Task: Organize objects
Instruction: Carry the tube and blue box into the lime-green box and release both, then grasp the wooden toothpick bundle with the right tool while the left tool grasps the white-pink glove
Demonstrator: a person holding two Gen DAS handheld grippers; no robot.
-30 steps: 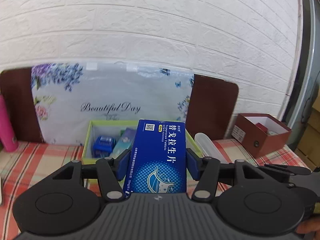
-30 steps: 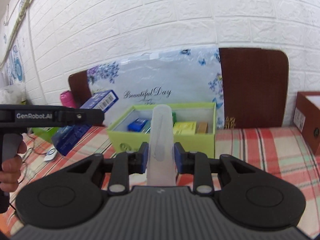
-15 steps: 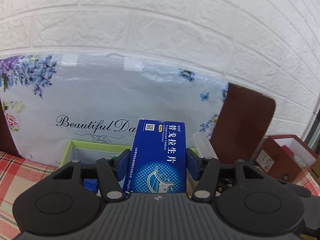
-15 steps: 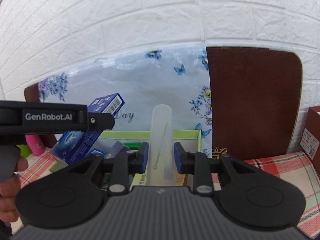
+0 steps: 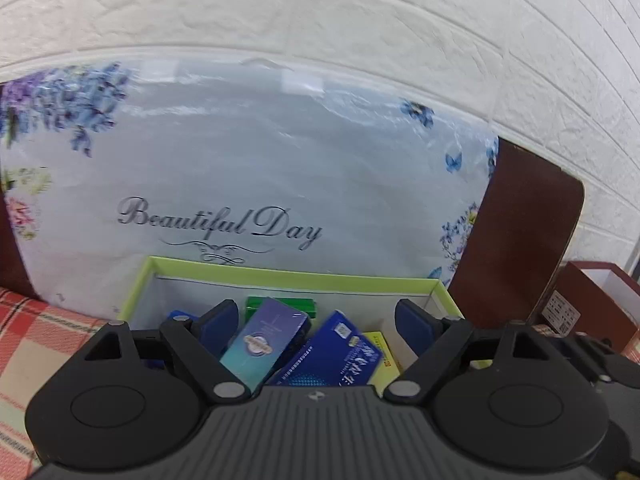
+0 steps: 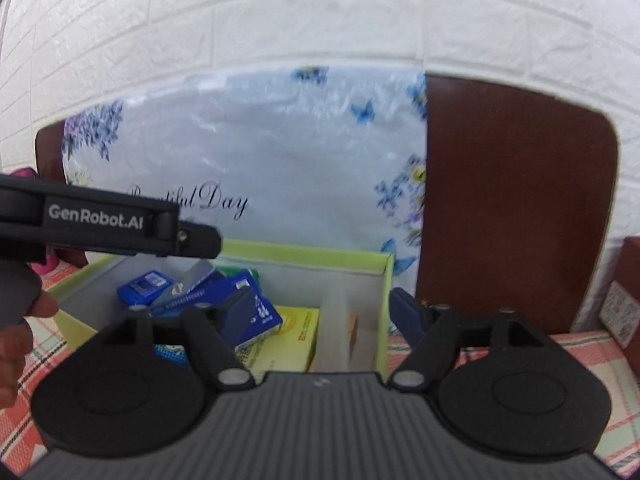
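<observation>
Now both tongs (image 5: 316, 320) (image 6: 320, 312) just spread, empty, over green box (image 5: 280, 274); checked tablecloth (image 6: 580, 344), white brick wall (image 5: 320, 8).

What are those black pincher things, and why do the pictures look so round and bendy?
They are two grabbing tools, one in each of a person's hands. Each carries a wide-eyed camera, which bends the picture. One picture looks along the left gripper, the other along the right gripper. Both have just been opening, and nothing is pinched now. Below them a green box sits on a checked cloth. Inside it lie a dark blue medicine box, leaning over, a clear plastic tube, a purple-teal box and a yellow box. A flowery bag stands behind.
</observation>
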